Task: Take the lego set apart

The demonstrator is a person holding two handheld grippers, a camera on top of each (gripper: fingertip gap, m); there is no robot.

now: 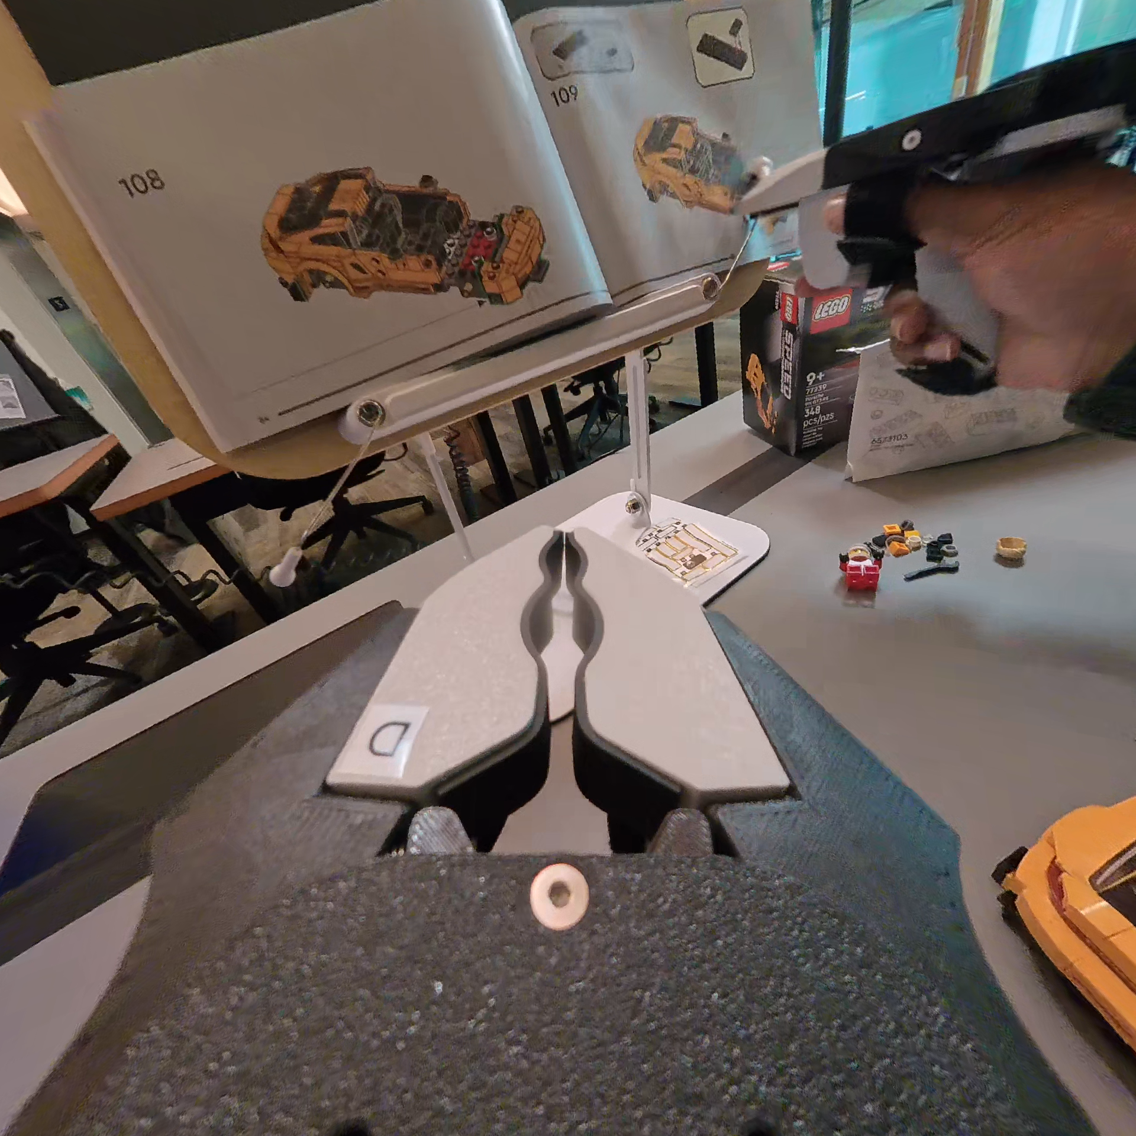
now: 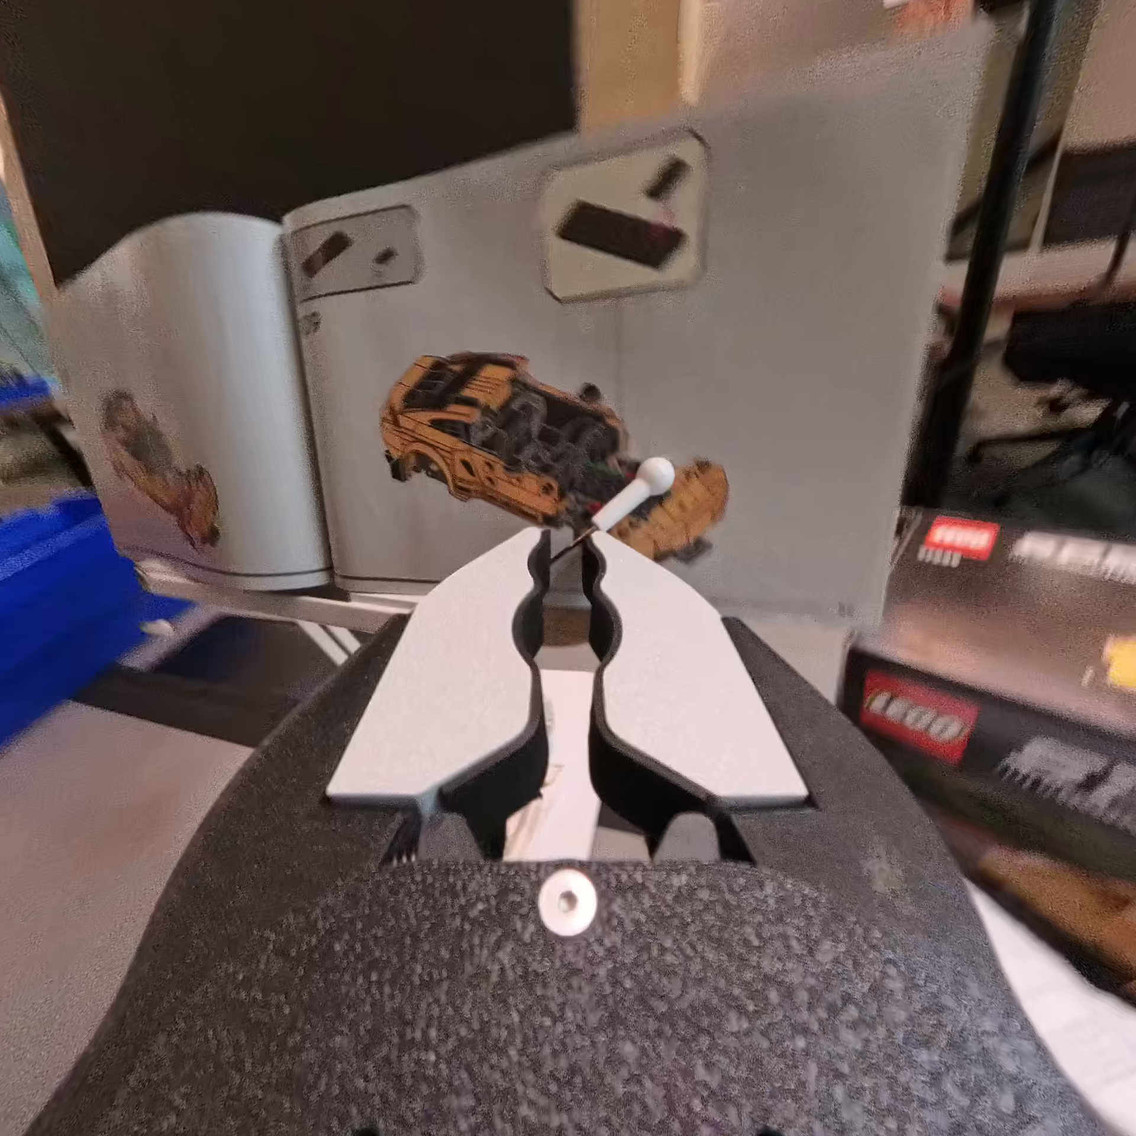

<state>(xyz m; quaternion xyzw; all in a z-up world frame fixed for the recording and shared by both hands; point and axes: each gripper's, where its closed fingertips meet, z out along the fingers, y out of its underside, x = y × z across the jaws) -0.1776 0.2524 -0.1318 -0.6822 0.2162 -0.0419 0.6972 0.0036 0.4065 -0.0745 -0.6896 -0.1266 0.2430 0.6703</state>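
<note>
The orange lego car point(image 1: 1082, 903) sits on the grey table at the lower right of the left wrist view, partly cut off by the frame edge. My left gripper point(image 1: 564, 544) is shut and empty, low over the table, pointing at the book stand's white base point(image 1: 737, 541). My right gripper point(image 2: 567, 540) is raised at the instruction booklet point(image 2: 492, 344). Its jaws stand narrowly apart around the thin wire of the white ball-tipped page-holder clip point(image 2: 639, 489). The right gripper point(image 1: 768, 190), held by a hand, also shows in the left wrist view.
A small pile of loose pieces point(image 1: 903, 544), a red minifigure point(image 1: 860, 568) and a tan ring point(image 1: 1010, 549) lie on the table. The black lego box point(image 1: 799, 369) and a white paper bag point(image 1: 934, 424) stand behind them. A blue bin point(image 2: 55, 615) is at the left. One gripper's finger ends stand about 25 cm off the other's. My left gripper is the nearer one to the orange lego car point(image 1: 1082, 903): about 15 cm, against 30 cm.
</note>
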